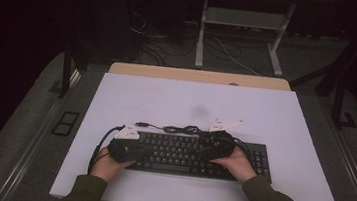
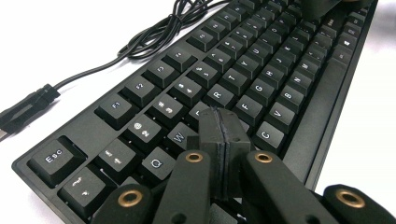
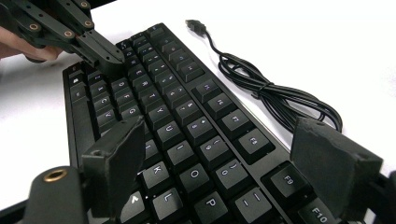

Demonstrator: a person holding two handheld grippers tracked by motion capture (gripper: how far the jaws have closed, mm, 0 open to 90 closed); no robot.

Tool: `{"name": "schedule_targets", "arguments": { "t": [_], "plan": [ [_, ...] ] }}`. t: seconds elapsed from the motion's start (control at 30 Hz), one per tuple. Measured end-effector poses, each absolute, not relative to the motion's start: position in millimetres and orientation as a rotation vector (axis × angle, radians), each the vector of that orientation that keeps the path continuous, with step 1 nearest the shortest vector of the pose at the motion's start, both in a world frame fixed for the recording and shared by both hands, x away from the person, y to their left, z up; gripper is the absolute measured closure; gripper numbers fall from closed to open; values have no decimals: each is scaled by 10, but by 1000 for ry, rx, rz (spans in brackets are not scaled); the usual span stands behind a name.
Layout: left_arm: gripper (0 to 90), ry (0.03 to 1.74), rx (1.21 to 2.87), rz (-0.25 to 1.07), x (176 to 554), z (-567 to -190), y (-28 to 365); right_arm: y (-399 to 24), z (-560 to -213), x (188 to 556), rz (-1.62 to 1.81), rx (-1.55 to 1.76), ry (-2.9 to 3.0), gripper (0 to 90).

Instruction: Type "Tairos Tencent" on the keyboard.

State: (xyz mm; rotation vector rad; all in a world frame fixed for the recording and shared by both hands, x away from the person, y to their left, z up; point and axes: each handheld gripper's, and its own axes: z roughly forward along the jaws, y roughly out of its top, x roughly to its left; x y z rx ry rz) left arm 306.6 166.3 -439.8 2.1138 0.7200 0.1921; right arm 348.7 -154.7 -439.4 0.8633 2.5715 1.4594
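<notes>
Black plastic, stiff and fairly light: the keyboard [image 1: 196, 155] lies right under both my claws. My left gripper [image 2: 223, 122] is clenched on nothing, its tips over the keys near E and D; my right gripper [image 3: 224, 154] stands released, jaws straddling the keys around O and P. Keycaps could pop off, so I'd judge the frame's edges the safer hold. Beyond my claws trails its cable [image 3: 266, 91], loosely coiled on the smooth white tabletop [image 1: 166, 99]; the room behind is dark.

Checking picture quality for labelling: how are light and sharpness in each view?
High view: dim, dark surround, keyboard soft, legends unreadable. Left gripper view: table glares white, near keys sharp, far rows blur. Right gripper view: key legends crisp, own tool blurred.
</notes>
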Motion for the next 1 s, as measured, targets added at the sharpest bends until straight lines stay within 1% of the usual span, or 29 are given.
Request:
{"name": "schedule_targets", "arguments": {
  "t": [0.8,0.87,1.0],
  "plan": [
    [871,713,2075,212,3025,-4288,1695,-1554,-4395,3493,1460,861,2575,176],
    [868,709,2075,212,3019,-4282,1687,-1551,-4395,3490,1456,862,2572,146],
    [868,697,2075,209,3002,-4265,1663,-1551,-4391,3488,1441,870,2564,117]
  ]
}}
